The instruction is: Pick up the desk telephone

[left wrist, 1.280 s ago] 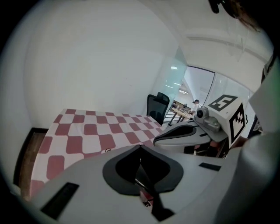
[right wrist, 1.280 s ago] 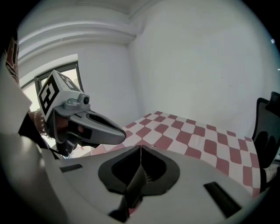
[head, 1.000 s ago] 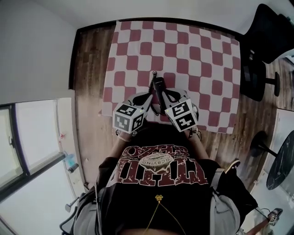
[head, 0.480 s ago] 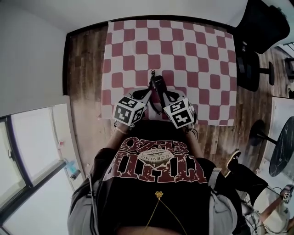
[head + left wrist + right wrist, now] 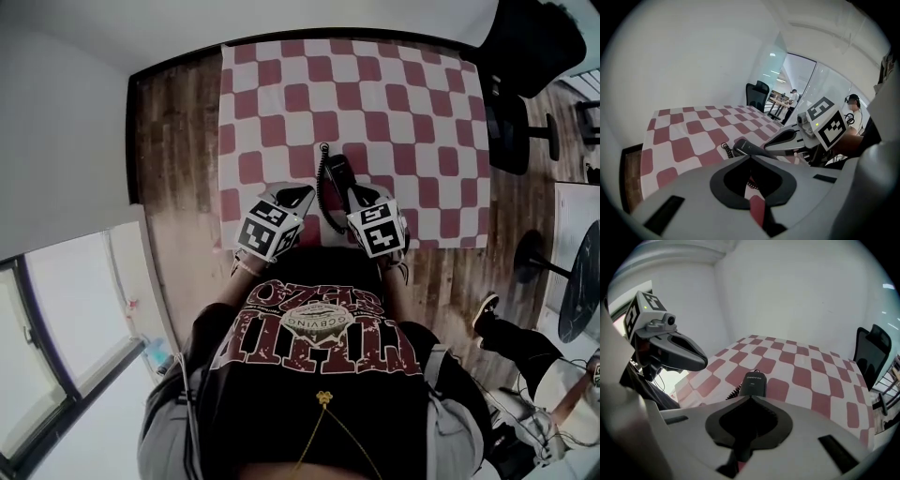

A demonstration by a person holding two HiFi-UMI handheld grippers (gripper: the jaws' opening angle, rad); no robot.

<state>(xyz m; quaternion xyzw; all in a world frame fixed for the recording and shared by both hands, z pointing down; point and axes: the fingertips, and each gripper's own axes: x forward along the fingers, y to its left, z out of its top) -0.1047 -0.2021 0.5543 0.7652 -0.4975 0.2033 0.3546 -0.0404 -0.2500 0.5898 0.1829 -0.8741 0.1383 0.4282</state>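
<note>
A black telephone handset (image 5: 337, 173) with a coiled cord (image 5: 322, 192) lies on the red-and-white checked tablecloth (image 5: 394, 103), near the table's front edge. In the head view my left gripper (image 5: 306, 195) sits just left of it and my right gripper (image 5: 355, 194) just right, both pointing at it from the near side. In the left gripper view the handset (image 5: 745, 147) shows just past my shut jaw tips (image 5: 750, 156). In the right gripper view the handset (image 5: 753, 383) lies straight ahead of shut tips (image 5: 750, 397). I see nothing between either pair of jaws.
A black office chair (image 5: 530, 56) stands at the table's far right corner on a wooden floor (image 5: 178, 141). A white wall lies beyond the table, a window at the left. A dark round table (image 5: 577, 291) is at the right edge. People stand far off (image 5: 793, 96).
Both grippers have sunk a little toward the cloth and rolled slightly. The handset lies in the same spot on the table.
</note>
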